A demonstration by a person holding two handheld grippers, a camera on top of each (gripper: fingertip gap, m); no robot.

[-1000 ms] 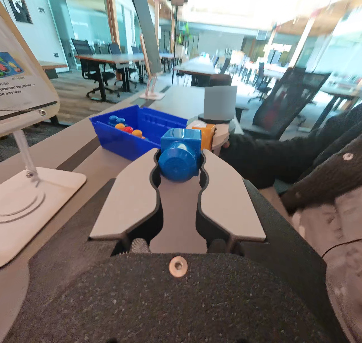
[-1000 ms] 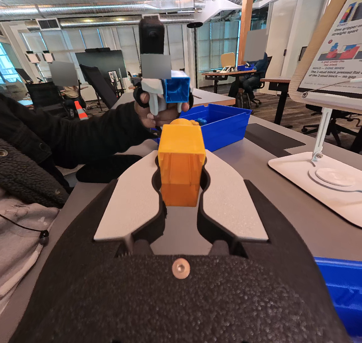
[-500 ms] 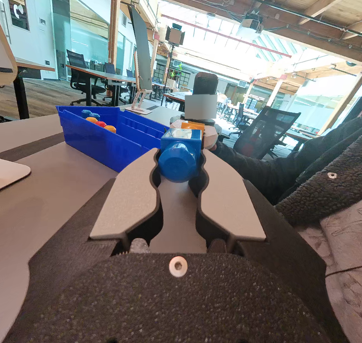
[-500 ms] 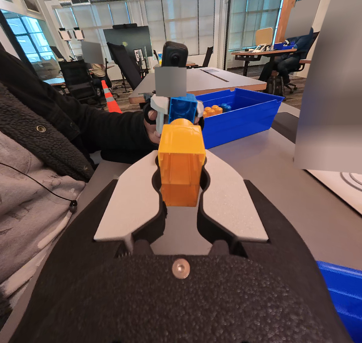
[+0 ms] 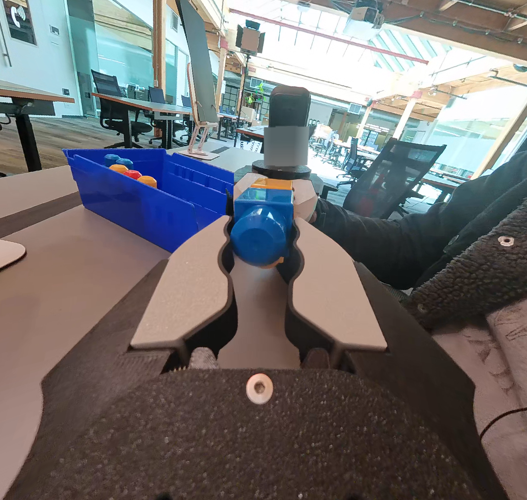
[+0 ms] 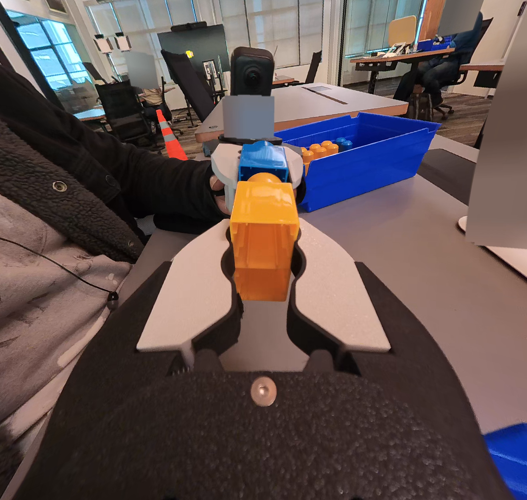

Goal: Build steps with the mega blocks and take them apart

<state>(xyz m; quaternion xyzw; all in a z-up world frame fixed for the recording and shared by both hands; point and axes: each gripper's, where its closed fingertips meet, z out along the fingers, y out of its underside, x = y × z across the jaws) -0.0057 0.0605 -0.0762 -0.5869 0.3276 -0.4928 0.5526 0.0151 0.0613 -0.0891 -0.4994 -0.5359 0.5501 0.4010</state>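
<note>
My left gripper [image 5: 261, 230] is shut on a blue one-stud block [image 5: 261, 229] whose stud points back at the camera. My right gripper [image 6: 263, 239] is shut on an orange block [image 6: 263, 235] whose open underside faces the camera. The two grippers face each other above the table. In the right wrist view the orange block's stud [image 6: 263, 178] sits at the open mouth of the blue block [image 6: 262, 161]. In the left wrist view the orange block [image 5: 273, 185] shows just behind the blue one. I cannot tell whether they are fully pressed together.
A blue bin [image 5: 148, 198] with several loose blocks stands on the grey table [image 5: 85, 260], also seen in the right wrist view [image 6: 370, 155]. A white stand base [image 5: 8, 253] lies at the left. A person's dark sleeve [image 6: 159, 181] reaches in. Another blue bin corner [image 6: 510, 460] is at lower right. Both grippers' tips are close together, under 4 cm apart.
The two grippers have come closer together. The orange block's stud now meets the blue block's open side, where a gap showed before. Both grips are unchanged.
</note>
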